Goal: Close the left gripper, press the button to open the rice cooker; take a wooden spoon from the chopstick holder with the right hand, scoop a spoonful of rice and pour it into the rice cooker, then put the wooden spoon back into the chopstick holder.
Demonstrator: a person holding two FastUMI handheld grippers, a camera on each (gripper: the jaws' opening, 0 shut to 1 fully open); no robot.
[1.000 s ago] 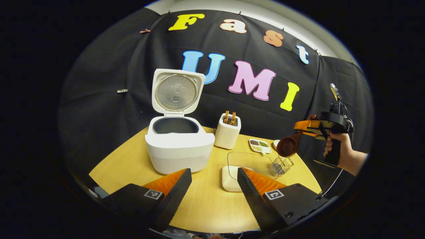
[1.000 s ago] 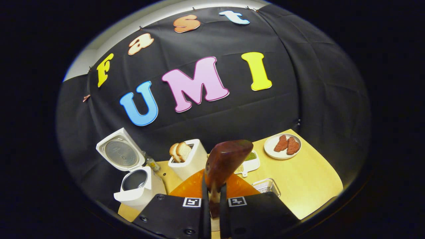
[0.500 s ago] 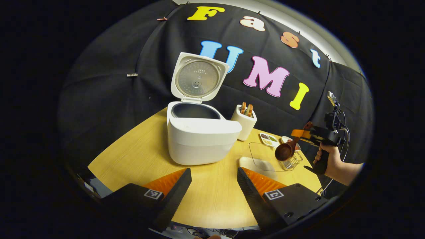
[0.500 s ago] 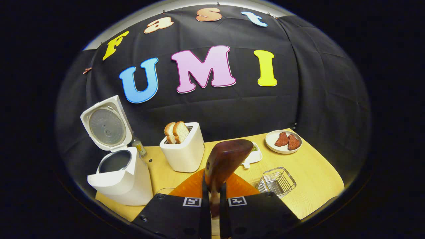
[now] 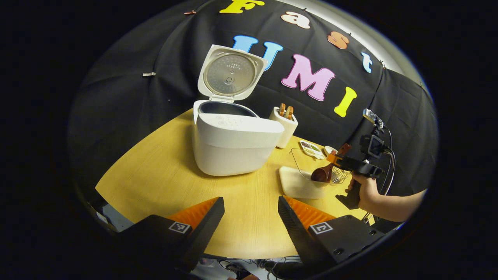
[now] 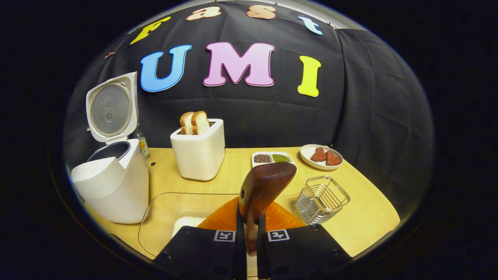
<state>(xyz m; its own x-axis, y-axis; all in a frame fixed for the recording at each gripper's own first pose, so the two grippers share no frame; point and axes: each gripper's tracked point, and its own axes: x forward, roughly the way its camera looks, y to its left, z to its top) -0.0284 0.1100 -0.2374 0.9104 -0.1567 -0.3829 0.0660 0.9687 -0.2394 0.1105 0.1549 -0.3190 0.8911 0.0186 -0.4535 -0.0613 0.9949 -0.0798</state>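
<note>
The white rice cooker (image 5: 233,144) stands with its lid (image 5: 229,74) raised and its dark pot showing. My left gripper (image 5: 251,217) hangs open above the table's near edge, holding nothing. A hand holds my right gripper (image 5: 334,159) at the right, shut on the handle of a dark wooden spoon (image 5: 321,175). The spoon's bowl hangs over the glass dish of rice (image 5: 299,182). In the right gripper view the spoon (image 6: 264,186) stands up between the fingers of my right gripper (image 6: 251,229). The rice (image 6: 186,223) lies below it on the left, and the wire chopstick holder (image 6: 321,200) is at its right.
A white toaster (image 6: 198,149) with two bread slices stands behind the dish. A divided tray of beans (image 6: 272,157) and a plate of meat (image 6: 321,155) sit at the back right. A small bottle (image 6: 143,144) stands by the cooker (image 6: 113,182).
My right gripper has come down and leftward with the spoon, from above the wire holder to over the glass dish. The left gripper has drawn back and tilted; it stays open.
</note>
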